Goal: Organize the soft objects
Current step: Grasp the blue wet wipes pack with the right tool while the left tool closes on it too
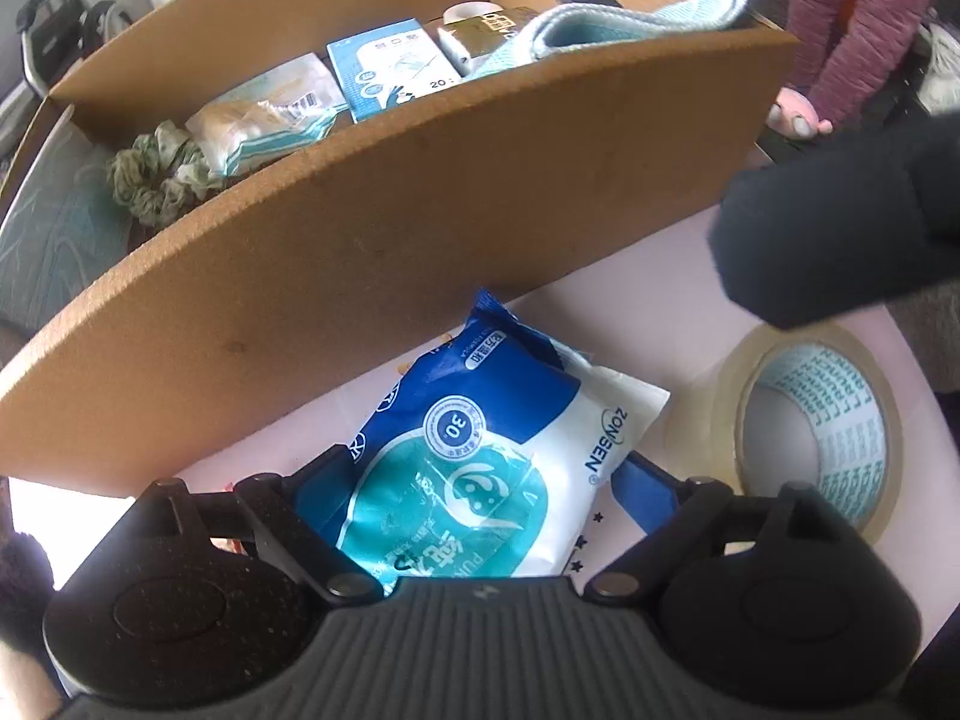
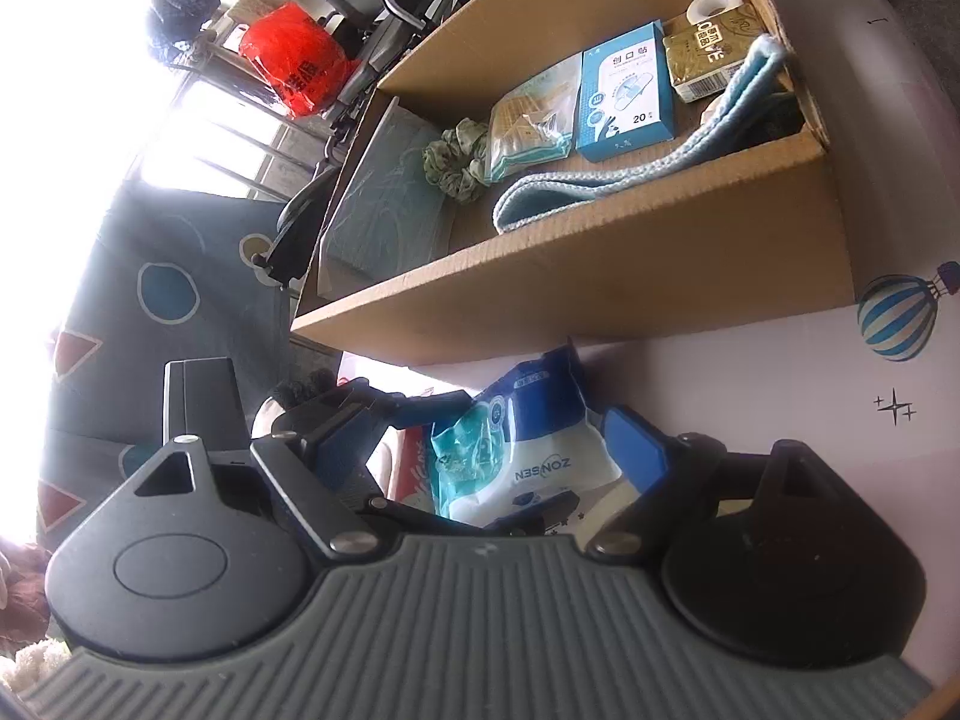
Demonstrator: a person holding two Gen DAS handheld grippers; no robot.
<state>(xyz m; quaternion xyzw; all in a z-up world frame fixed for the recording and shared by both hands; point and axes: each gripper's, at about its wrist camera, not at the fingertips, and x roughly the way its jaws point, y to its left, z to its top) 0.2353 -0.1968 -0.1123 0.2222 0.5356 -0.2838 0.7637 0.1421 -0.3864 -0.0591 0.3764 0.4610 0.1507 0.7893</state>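
Between spread fingers of left gripper (image 1: 474,480): wipes pack (image 1: 480,456) on table, ungripped; right gripper (image 2: 492,450) likewise released, straddling pack.

Glossy plastic wipes pack (image 1: 480,456) beside matt brown cardboard box (image 1: 384,264)

A: What's outside the cardboard box (image 1: 384,252)?

B: A soft wet-wipe pack (image 1: 480,456), blue on top, teal and white below, lying flat on the worktop (image 2: 750,372) just beside the box's near wall.

A: And inside?

B: A light-blue knitted cloth (image 2: 630,171) draped along the near wall, a green scrunchie (image 2: 459,159), a clear packet (image 2: 531,126), a blue carton (image 2: 627,99), a gold pack (image 2: 711,51) and a white tape roll (image 2: 714,3).
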